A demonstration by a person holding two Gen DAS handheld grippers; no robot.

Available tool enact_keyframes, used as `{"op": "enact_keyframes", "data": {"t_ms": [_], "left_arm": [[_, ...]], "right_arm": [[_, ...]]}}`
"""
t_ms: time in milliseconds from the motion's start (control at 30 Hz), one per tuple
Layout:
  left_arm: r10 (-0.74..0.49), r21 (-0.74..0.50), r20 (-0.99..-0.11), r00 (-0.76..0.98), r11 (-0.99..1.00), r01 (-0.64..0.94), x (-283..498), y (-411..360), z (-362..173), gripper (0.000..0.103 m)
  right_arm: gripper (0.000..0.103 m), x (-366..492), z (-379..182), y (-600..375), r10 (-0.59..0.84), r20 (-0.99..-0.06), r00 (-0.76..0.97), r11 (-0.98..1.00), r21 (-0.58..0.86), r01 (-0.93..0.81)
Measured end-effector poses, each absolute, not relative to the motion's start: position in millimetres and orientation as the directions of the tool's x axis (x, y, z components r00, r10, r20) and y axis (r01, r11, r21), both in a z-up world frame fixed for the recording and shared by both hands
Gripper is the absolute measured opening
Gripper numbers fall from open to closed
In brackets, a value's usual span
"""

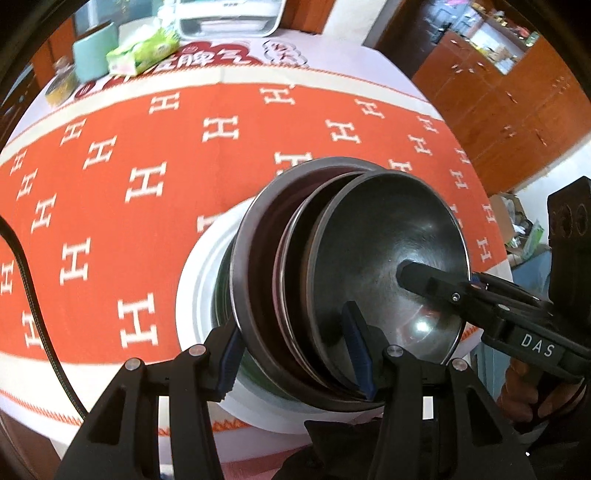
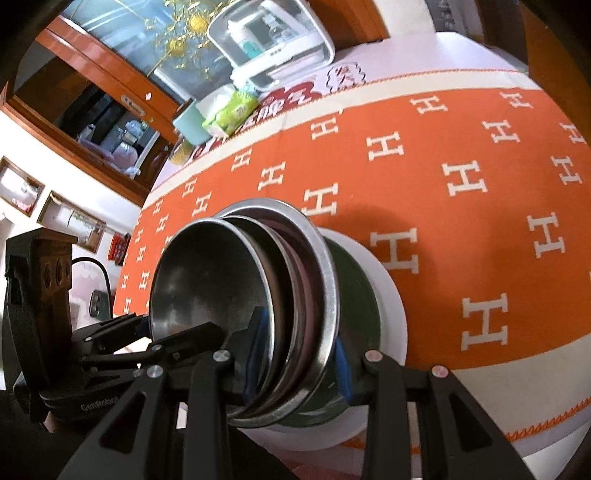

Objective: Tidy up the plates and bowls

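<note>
Orange tablecloth under nested steel bowls on white plate.

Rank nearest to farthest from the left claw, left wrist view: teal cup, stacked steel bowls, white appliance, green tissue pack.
1. Stacked steel bowls: between the left claw's fingers.
2. Green tissue pack: far side of the table, upper left.
3. Teal cup: just left of the pack; too close to call against it.
4. White appliance: farthest, at the back edge.
</note>
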State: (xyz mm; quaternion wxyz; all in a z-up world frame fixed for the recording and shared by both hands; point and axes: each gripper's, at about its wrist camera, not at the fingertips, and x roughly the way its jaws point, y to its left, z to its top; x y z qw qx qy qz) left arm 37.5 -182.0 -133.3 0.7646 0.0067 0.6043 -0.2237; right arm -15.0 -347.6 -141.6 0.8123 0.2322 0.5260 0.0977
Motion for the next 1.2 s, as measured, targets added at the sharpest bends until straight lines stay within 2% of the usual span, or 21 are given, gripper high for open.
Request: {"op": "enact_keyframes", "data": {"t_ms": [267,533,700,900,1200], "left_arm": [[-0.274,-0.227,-0.951,0.141,0.932,0.284,26,-181,-148,0.049],[-0.224,-0.183,-0.966,0.132,0.946,0.269,20,-181,-154,0.049],[-0.213,-0.165,-0.965,0.15,0.945,0.284,22,-181,-150,0.052],[-0.233,-0.163,-0.953,0.195,0.934,0.318,25,-182,-136,0.064],[-0.292,-0.173,-0.913,0.284,0.909,0.38,27,-171,-102,0.066]], "right_arm": [[0.033,-14,-162,-346,0.452,-0.821,0.35,0.865,0.499,0.054],[0.035,-19,-166,-345,0.456,-0.816,0.354,0.862,0.504,0.051],[0.035,-22,-164,-345,0.447,-0.815,0.369,0.863,0.501,0.061],[0.036,-28,-153,-350,0.417,-0.806,0.419,0.867,0.491,0.083],[0.04,-45,-114,-352,0.307,-0.775,0.552,0.884,0.447,0.136]]}}
